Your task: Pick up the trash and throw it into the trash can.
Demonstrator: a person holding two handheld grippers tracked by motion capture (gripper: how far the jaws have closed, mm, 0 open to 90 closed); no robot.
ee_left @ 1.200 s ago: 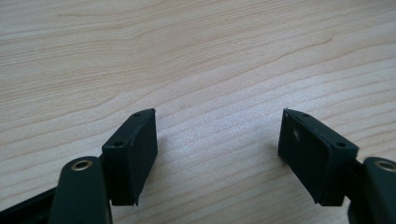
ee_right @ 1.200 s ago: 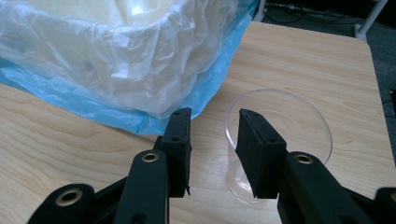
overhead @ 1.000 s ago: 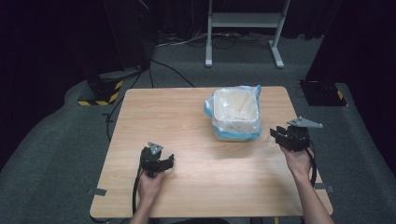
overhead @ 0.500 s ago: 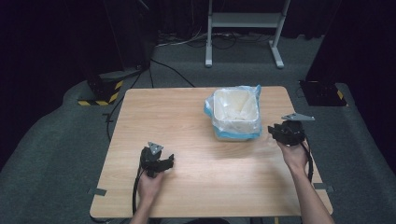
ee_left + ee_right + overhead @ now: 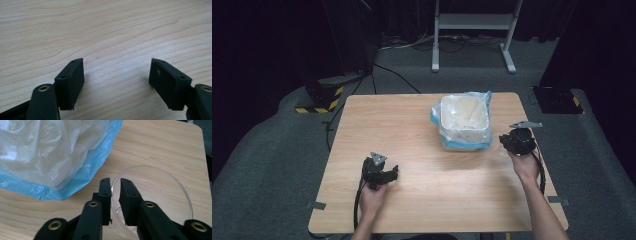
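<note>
A clear round bowl (image 5: 155,195) sits on the wooden table (image 5: 412,125) near its right edge, just right of a white bin lined with a clear and blue plastic bag (image 5: 462,120). My right gripper (image 5: 115,181) has just been closing, and its jaws now stand narrow with the bowl's near rim between them. From above, the right gripper (image 5: 517,140) is held beside the bin's right side. My left gripper (image 5: 384,172) rests low at the table's front left; its jaws (image 5: 117,62) are wide open over bare wood.
The bag (image 5: 50,150) bulges out close to the left of the right gripper's jaws. The table's right edge (image 5: 539,150) runs just beyond the right hand. A metal stand (image 5: 472,30) and cables lie on the floor behind the table.
The right gripper has shifted slightly left toward the bin and its jaws have narrowed onto the bowl's rim. The left gripper has stayed put.
</note>
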